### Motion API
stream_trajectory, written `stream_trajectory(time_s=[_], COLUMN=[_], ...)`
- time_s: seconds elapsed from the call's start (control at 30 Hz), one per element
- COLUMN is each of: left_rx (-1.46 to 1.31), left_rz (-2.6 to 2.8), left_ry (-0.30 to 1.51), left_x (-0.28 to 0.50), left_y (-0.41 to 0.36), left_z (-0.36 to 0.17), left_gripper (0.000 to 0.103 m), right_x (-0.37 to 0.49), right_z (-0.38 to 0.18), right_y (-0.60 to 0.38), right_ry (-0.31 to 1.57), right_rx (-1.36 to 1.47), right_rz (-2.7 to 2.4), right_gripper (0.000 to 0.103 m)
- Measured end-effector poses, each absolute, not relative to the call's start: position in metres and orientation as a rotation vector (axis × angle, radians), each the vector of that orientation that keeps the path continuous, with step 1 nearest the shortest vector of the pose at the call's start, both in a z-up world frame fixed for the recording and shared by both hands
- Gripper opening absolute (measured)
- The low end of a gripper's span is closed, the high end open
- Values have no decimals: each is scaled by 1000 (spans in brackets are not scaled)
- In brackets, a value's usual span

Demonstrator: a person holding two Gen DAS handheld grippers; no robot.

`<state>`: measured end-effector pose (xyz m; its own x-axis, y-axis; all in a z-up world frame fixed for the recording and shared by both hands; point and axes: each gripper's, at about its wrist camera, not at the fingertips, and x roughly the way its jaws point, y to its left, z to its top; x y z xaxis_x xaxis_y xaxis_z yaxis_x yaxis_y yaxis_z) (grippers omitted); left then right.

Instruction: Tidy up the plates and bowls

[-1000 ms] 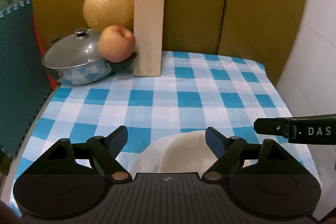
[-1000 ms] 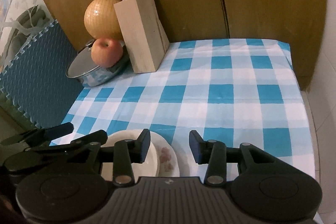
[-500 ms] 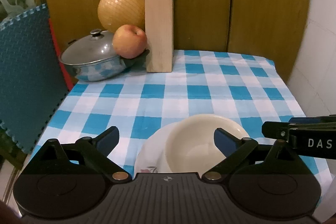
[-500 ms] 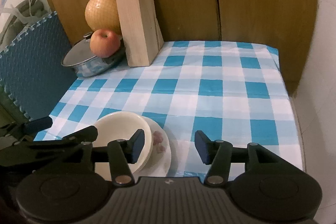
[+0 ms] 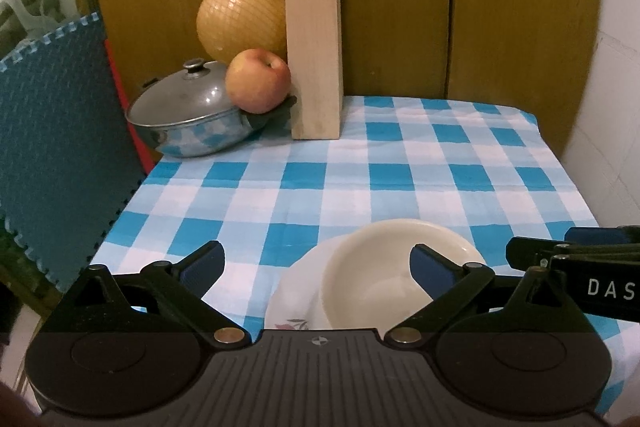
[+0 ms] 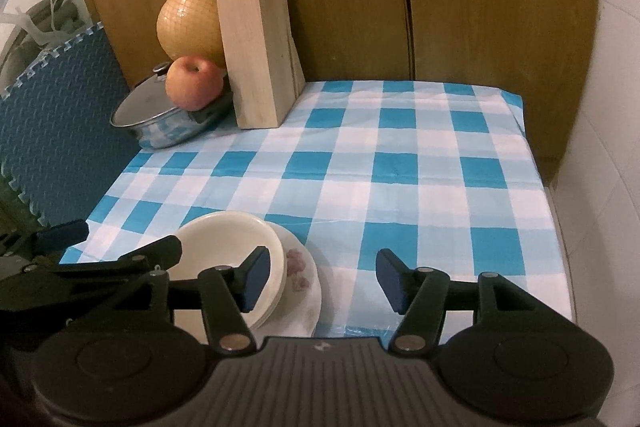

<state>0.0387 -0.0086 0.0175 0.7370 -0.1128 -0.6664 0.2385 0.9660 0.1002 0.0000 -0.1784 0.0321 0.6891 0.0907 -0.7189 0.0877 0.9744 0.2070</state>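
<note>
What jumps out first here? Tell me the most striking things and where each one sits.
The blue-and-white checked tablecloth fills the scene. At its near edge a cream bowl sits on a floral plate, off-centre toward the plate's left. In the far left corner, a netted pomelo and an apple are piled by a lidded pot, next to a wooden knife block.

bowl [image 5: 394, 267] on plate [image 6: 302, 291]; pot [image 5: 188, 119] left of knife block [image 5: 316, 67]

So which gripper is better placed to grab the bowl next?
Probably the left gripper: open, with the bowl in front of it, near its right finger. The right gripper, also open, faces bare cloth, with the bowl off to its left.
</note>
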Motion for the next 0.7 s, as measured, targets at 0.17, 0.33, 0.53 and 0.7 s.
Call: stream_trajectory(time_s=[0.17, 0.33, 0.53, 0.7], left_rx=[217, 229, 240, 252], left_rz=[-177, -174, -171, -167], left_ry=[690, 679, 676, 670], left_x=[36, 35, 34, 34], left_y=[-10, -11, -11, -11], left_z=[19, 20, 21, 21], left_gripper=[101, 101, 101, 101], right_x=[0, 1, 1, 1], right_z=[32, 32, 31, 31], right_y=[-178, -177, -177, -177], right_ry=[814, 813, 812, 813], right_rx=[237, 235, 234, 234], right_rz=[4, 4, 4, 3], right_gripper=[52, 52, 52, 52])
